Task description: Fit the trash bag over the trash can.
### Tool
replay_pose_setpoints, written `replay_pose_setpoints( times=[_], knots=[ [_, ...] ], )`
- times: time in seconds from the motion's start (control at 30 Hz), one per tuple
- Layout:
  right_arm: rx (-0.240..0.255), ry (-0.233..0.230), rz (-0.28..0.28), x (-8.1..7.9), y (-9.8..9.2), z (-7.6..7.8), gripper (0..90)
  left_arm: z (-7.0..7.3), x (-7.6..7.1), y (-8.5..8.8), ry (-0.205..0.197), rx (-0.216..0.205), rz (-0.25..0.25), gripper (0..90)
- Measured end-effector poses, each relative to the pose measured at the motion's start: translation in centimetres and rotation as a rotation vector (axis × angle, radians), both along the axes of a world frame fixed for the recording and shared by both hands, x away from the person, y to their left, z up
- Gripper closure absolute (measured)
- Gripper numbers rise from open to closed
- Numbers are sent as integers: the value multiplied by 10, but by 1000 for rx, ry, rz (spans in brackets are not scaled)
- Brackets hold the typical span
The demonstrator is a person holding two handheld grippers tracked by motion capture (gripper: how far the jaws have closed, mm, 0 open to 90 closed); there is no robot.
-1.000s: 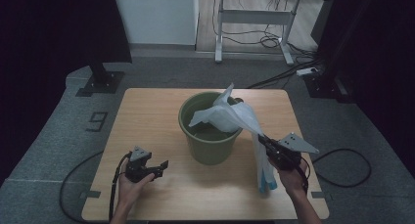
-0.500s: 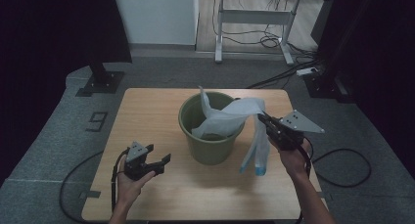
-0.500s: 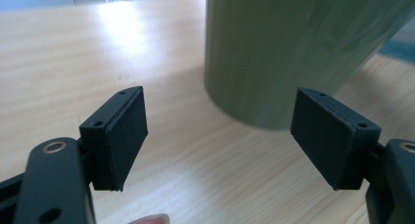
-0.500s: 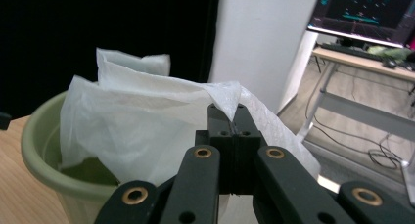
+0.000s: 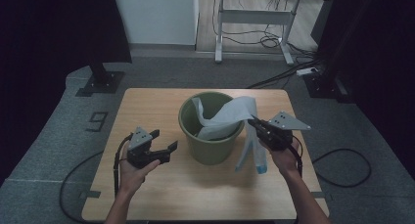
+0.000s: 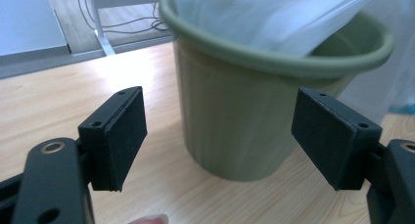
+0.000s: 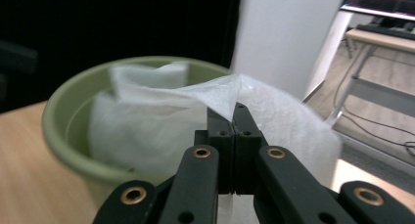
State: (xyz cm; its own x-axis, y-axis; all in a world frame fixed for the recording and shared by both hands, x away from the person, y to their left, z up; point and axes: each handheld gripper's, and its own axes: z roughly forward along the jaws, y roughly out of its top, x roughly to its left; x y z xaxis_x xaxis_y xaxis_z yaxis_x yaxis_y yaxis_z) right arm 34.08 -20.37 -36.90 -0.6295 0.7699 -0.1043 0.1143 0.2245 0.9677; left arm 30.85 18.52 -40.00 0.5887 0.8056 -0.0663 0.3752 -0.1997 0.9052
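The right gripper (image 5: 255,122) has its jaws closed on an edge of the white plastic bag (image 5: 226,117). Part of the bag lies inside the green bucket (image 5: 210,146), part hangs outside below the jaws. The left gripper (image 5: 165,141) has its jaws wide open and empty, the bucket just ahead of them on the surface (image 5: 147,190). The lining seems only begun: the bag must be spread over the rim.

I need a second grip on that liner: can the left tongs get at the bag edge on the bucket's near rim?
Probably yes. The left tongs stand open beside the green bucket, nothing between them, and the plastic bag lies over the rim facing them.
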Motion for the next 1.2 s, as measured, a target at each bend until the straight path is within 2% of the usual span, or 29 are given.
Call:
replay_pose_setpoints(
  times=[0.07,0.1,0.13,0.2,0.23,0.27,0.33,0.4,0.43,0.53,0.57,0.73,0.9,0.93,0.97,1.0,1.03,1.07,1.1,1.13,1.2],
  knots=[
    [-15,14,34,-1,4,-9,830,2,0,-3,-2,-4,-6,206],
    [-15,14,34,-1,4,-9,830,2,0,-3,-2,-4,-6,206],
    [-12,23,52,-2,5,-17,708,2,0,-5,-4,-3,-10,206],
    [13,16,37,-7,4,-25,563,1,0,-5,-4,0,-11,206],
    [13,16,37,-7,4,-25,563,0,0,-6,-9,4,-9,206],
    [45,15,7,-15,3,-33,445,-2,0,-5,-15,7,-4,207],
    [67,25,-15,-24,3,-41,360,-3,0,-5,-17,4,-1,208],
    [57,36,-37,-31,4,-51,306,-4,1,-5,-15,5,3,210],
    [57,36,-37,-31,4,-51,306,-4,1,-5,-15,5,3,210],
    [50,53,-85,-38,4,-67,247,-4,3,-7,-8,8,1,210],
    [53,74,-112,-37,4,-79,232,-4,4,-7,-8,11,-1,209],
    [72,137,-174,-30,11,-104,204,1,5,-12,-3,16,-20,203],
    [58,159,-209,-24,18,-117,235,4,5,-14,3,18,-29,203],
    [59,162,-208,-23,18,-120,383,6,6,-14,5,10,-28,203],
    [64,154,-195,-23,16,-120,474,6,6,-14,5,10,-28,202],
    [64,154,-195,-23,16,-120,474,6,6,-14,6,8,-28,202],
    [69,150,-181,-22,13,-118,639,7,6,-14,6,5,-27,203],
    [69,150,-181,-22,13,-118,639,7,6,-14,6,3,-27,203],
    [70,145,-180,-22,12,-116,694,8,6,-14,5,3,-28,203],
    [68,126,-179,-22,7,-111,804,8,7,-15,5,5,-29,203],
    [69,112,-177,-22,2,-105,857,8,7,-16,6,6,-30,203]
  ],
)
